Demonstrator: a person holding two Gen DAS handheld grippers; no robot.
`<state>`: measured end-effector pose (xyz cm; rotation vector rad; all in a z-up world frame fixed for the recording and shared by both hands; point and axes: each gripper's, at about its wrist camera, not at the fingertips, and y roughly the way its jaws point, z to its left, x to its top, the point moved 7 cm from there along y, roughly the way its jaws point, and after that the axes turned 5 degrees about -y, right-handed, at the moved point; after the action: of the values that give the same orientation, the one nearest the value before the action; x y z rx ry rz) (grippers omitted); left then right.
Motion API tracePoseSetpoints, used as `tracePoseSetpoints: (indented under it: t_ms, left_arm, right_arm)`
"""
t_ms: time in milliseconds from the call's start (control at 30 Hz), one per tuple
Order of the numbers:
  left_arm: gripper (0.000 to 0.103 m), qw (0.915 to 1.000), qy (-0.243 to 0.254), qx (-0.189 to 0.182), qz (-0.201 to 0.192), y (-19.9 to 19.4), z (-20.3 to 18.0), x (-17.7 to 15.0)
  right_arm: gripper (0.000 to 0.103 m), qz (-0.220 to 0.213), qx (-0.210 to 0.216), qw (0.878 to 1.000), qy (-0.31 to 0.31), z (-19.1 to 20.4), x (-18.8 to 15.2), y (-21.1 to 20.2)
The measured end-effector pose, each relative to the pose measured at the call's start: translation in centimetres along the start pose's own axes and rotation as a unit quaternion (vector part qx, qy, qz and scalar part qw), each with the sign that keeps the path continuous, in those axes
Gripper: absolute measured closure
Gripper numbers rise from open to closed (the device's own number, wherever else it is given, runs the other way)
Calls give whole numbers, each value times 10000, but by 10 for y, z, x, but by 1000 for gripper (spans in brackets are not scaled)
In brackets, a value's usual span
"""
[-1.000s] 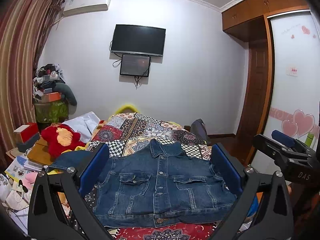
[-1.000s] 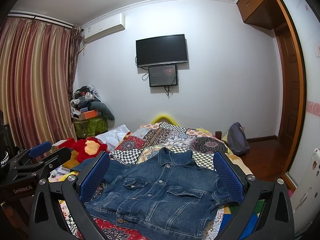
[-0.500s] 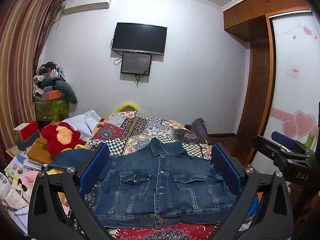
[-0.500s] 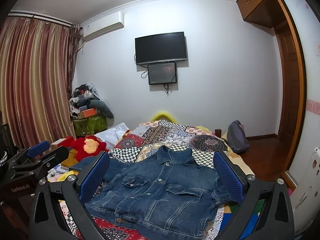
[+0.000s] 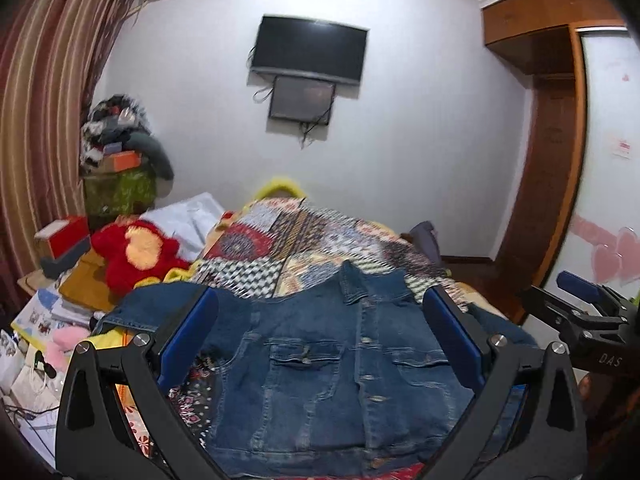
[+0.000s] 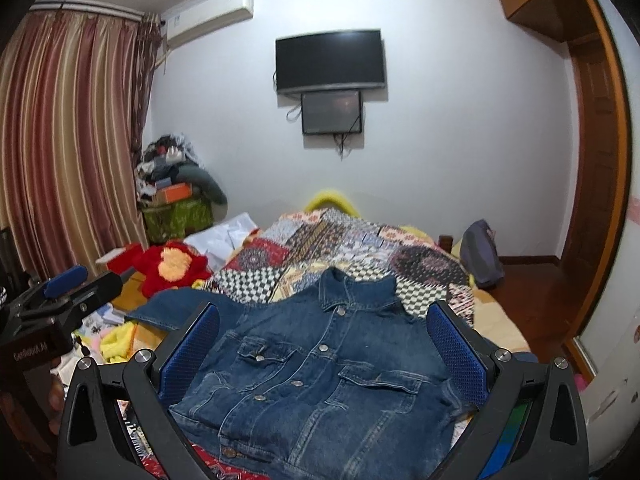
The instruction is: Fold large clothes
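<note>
A red plush toy [image 5: 136, 252] is seen off to the left by the curtain. The left gripper [image 5: 320, 340] is held with fingers spread wide, nothing pinched. The denim jacket [image 6: 320, 372] is laid flat, buttoned, on the patchwork bedspread [image 6: 360, 240]. The right gripper [image 6: 324, 344] is spread wide too, also empty.
</note>
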<state>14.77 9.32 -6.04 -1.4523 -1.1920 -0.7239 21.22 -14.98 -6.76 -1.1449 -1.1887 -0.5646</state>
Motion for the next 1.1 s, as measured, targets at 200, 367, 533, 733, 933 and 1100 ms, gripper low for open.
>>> tracePoseSetpoints:
  t_ms: [200, 367, 533, 733, 933, 1100]
  left_arm:
    - [0, 9971, -332, 502, 456, 59, 66, -1]
    - [0, 9885, -381, 1165, 890, 104, 126, -11]
    - [0, 9754, -554, 1449, 1569, 148, 184, -40]
    - [0, 9499, -1610, 939, 2509, 186, 231, -86]
    - [2, 9319, -2315, 541, 2738, 206, 255, -108]
    - [23, 9247, -2784, 243, 2585, 222, 272, -104]
  right_arm:
    - [0, 364, 23, 9986, -382, 14, 5, 70]
    - [0, 542, 402, 9950, -730, 36, 15, 129]
    - [0, 1031, 619, 9872, -1048, 50, 11, 187]
    - [0, 2024, 873, 9661, -1346, 65, -27, 254]
    - [0, 2926, 1382, 9382, -1226, 71, -79, 296]
    - [0, 3609, 1643, 9148, -764, 66, -108, 320]
